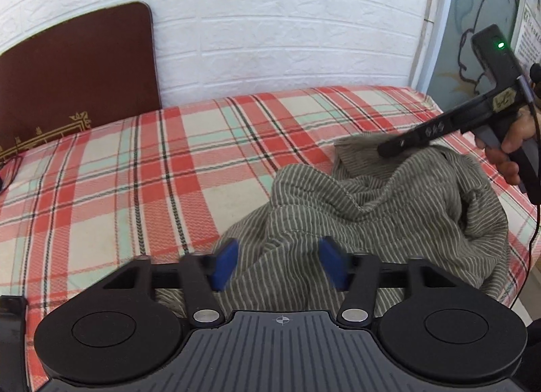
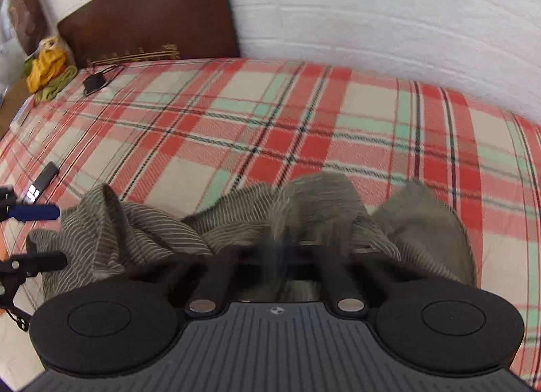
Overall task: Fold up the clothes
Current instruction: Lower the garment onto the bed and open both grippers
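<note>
In the left wrist view, the left hand-held gripper (image 1: 279,265) is seen with its blue pads (image 1: 226,267) set about halfway apart. The crumpled olive-grey garment with thin pale stripes (image 1: 355,209) lies directly beneath and beyond them on the bed covered in a red, cream and mint plaid sheet (image 1: 135,169); cloth is seen between the pads, but neither pad is pressed on it. Past the garment, on its far right, the right hand-held gripper (image 1: 383,149) is held by a hand (image 1: 507,152), its tip at the garment's raised edge. A green light glows on its black body. Printed text is visible on a poster (image 1: 531,30) at the right edge, too small to be read. A dark brown cushion with gold trim (image 1: 77,77) leans on the white brick-pattern wall (image 1: 287,27) left of the garment.

In the right wrist view, much is blurred. The right hand-held gripper (image 2: 282,250) is closed, with a fold of the garment (image 2: 318,202) bunched at its tips, apparently pinched. The left hand-held gripper (image 2: 37,236) is seen at the garment's left end. No brand name can be read.
</note>
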`<state>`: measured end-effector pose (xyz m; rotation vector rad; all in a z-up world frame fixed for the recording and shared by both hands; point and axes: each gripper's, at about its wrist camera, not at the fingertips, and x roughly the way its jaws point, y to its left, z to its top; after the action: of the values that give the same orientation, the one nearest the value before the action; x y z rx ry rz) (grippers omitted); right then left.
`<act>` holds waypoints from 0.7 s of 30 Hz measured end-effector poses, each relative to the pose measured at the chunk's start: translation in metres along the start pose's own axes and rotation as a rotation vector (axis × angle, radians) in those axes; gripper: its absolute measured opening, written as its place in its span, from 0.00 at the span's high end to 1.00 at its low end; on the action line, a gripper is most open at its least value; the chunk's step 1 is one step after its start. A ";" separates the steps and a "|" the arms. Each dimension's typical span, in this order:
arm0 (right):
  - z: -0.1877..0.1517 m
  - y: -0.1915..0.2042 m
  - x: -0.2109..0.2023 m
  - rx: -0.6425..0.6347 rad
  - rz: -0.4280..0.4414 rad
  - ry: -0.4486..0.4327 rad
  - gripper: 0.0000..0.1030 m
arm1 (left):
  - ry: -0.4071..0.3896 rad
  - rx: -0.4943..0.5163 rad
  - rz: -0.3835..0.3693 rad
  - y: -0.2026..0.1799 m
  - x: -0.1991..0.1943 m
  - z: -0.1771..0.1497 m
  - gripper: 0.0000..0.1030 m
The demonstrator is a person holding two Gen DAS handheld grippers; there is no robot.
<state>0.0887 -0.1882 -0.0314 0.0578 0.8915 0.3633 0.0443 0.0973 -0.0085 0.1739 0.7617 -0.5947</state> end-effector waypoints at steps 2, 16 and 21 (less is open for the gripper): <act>-0.002 -0.018 -0.024 0.054 0.003 -0.099 0.97 | 0.004 -0.014 0.000 0.003 -0.001 -0.004 0.55; -0.175 -0.121 -0.204 0.514 -0.114 -0.492 0.97 | 0.020 -0.044 -0.040 -0.001 0.002 -0.013 0.48; -0.227 -0.139 -0.151 0.630 -0.174 -0.169 0.96 | 0.040 -0.021 -0.043 -0.006 0.003 -0.016 0.46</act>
<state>-0.1320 -0.3917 -0.0891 0.5792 0.8078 -0.0948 0.0332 0.0963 -0.0218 0.1509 0.8115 -0.6252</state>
